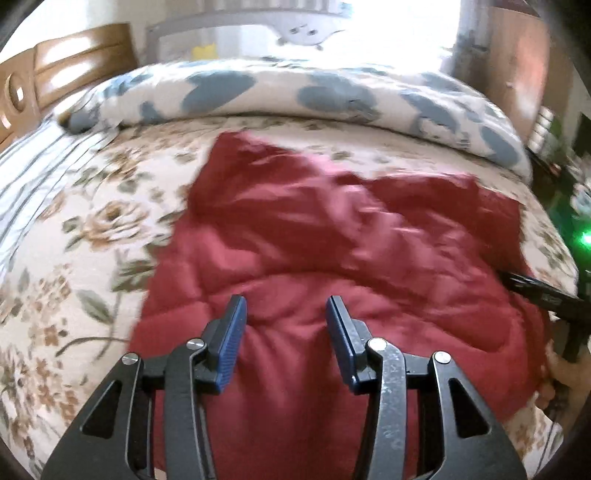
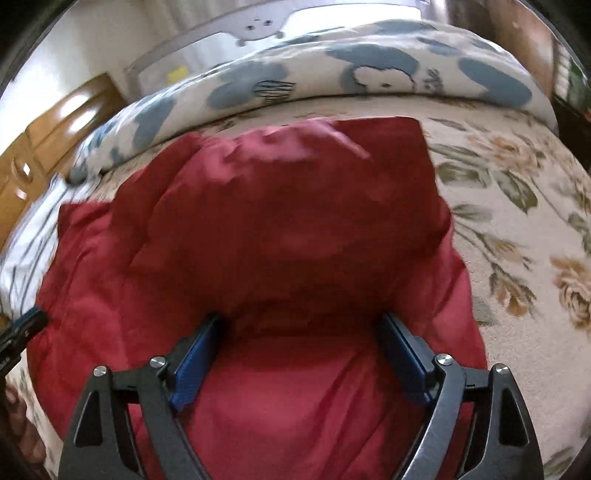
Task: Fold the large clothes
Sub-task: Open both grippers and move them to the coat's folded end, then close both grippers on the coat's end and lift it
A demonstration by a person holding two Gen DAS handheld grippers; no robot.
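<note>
A large dark red padded garment [image 1: 332, 236] lies spread on the floral bedspread [image 1: 74, 236]. My left gripper [image 1: 286, 306] is open just above its near part, blue pads apart, nothing between them. In the right wrist view the same red garment [image 2: 280, 229] fills the middle, its far half lying doubled over in a thicker layer. My right gripper [image 2: 301, 325] is wide open over the near part, empty. The right gripper's black tip [image 1: 535, 288] shows at the right edge of the left wrist view; the left gripper's tip [image 2: 22, 325] shows at the left edge of the right wrist view.
A rolled white quilt with blue patches [image 1: 295, 92] lies along the far side of the bed. A wooden headboard [image 1: 48, 66] stands at the far left, with a striped sheet [image 1: 33, 177] below it. A crib rail [image 2: 236, 33] and bright window are behind.
</note>
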